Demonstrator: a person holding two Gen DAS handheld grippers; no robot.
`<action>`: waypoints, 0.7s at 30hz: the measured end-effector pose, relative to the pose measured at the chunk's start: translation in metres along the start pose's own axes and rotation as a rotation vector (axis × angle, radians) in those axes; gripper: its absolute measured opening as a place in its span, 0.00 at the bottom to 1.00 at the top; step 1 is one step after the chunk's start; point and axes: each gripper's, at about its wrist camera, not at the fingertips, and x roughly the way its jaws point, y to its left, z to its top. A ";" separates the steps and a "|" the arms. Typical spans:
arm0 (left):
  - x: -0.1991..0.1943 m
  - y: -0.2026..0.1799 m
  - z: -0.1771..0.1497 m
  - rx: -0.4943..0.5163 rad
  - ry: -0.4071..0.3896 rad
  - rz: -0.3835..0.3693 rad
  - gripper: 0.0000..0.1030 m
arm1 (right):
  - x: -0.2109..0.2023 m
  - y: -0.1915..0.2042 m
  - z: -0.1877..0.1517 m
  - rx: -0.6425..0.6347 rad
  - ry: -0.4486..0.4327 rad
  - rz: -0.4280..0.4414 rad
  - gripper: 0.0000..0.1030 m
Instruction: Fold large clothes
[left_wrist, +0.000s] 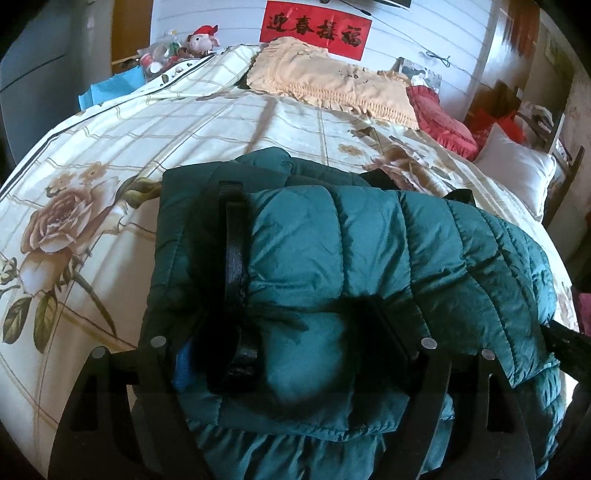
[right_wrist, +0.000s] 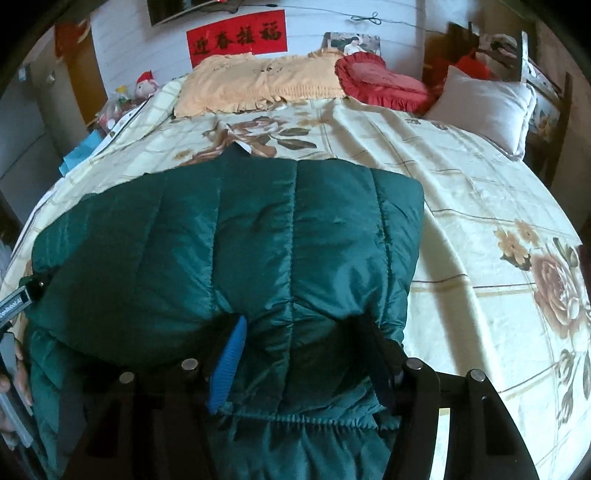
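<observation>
Writing: a red banner (left_wrist: 316, 30) on the white wall at the head of the bed carries four dark Chinese characters, 迎春接福; white lettering on the other tool at the left edge of the right wrist view is too blurred to read.
Bed: a cream bedspread (left_wrist: 110, 155) with a grid pattern and large brown roses covers it.
Head of bed, left to right: a plush toy in a red cap (left_wrist: 202, 38), a peach frilled pillow (left_wrist: 325, 81), a red frilled cushion (left_wrist: 441, 120), a white pillow (left_wrist: 517, 170).
Jacket: the dark green quilted jacket (right_wrist: 229, 251) lies on the near part of the bedspread, one layer folded over another.
Left gripper (left_wrist: 295, 332): fingers spread wide — a puffy fold of the jacket fills the gap, one finger lying along its top, the other buried in fabric.
Right gripper (right_wrist: 299, 350): jaws apart, the jacket's near edge bunched between the blue-padded finger (right_wrist: 227, 365) and the dark one — both touch fabric.
</observation>
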 end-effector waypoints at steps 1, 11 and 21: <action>0.000 0.000 -0.001 -0.001 0.000 0.001 0.78 | -0.003 -0.001 0.001 0.002 0.003 0.004 0.58; 0.001 -0.003 -0.004 0.008 -0.008 0.021 0.78 | -0.047 -0.014 0.008 0.058 -0.078 0.052 0.58; -0.003 -0.005 -0.003 0.026 0.003 0.040 0.79 | -0.003 -0.005 0.007 0.054 -0.002 -0.015 0.60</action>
